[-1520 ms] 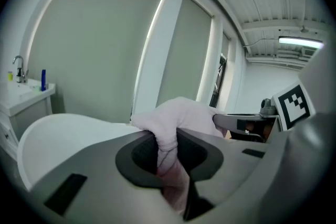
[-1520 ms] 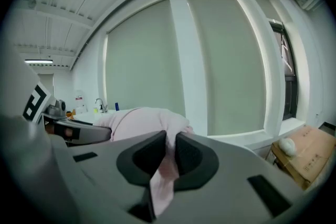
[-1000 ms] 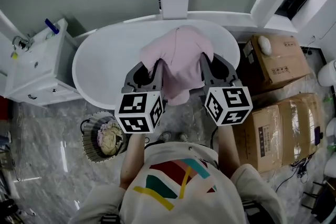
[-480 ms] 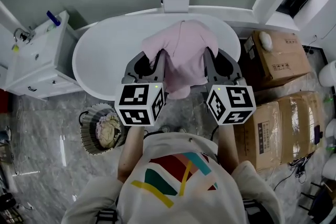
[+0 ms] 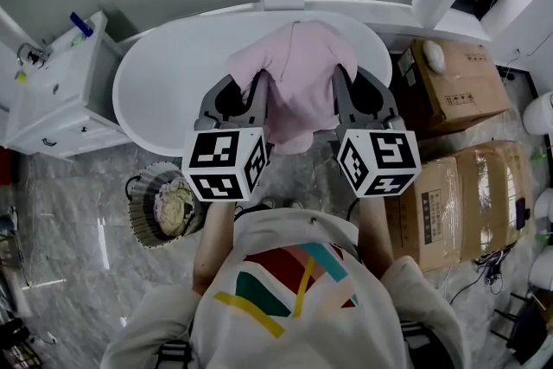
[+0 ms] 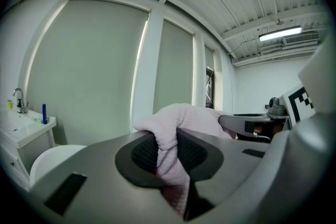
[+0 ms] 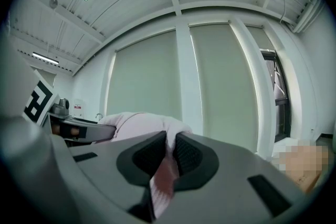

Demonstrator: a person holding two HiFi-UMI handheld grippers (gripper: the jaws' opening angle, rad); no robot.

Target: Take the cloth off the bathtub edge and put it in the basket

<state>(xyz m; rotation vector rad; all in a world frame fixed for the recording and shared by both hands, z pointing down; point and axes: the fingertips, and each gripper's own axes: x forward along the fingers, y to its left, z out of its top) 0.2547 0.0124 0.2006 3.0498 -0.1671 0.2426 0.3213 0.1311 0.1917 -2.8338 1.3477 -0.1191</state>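
Soft, bunched pink cloth clamped in jaws of left gripper and right gripper

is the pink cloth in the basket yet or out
Out. The cloth hangs between the left gripper and right gripper, jaws shut on it, over the bathtub, apart from the basket.

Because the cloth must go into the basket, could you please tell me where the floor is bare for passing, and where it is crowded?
Bare marble floor lies left of the basket, in front of the sink cabinet. Right of the bathtub it is crowded: cardboard boxes stand close together. The basket already holds a pale bundle.
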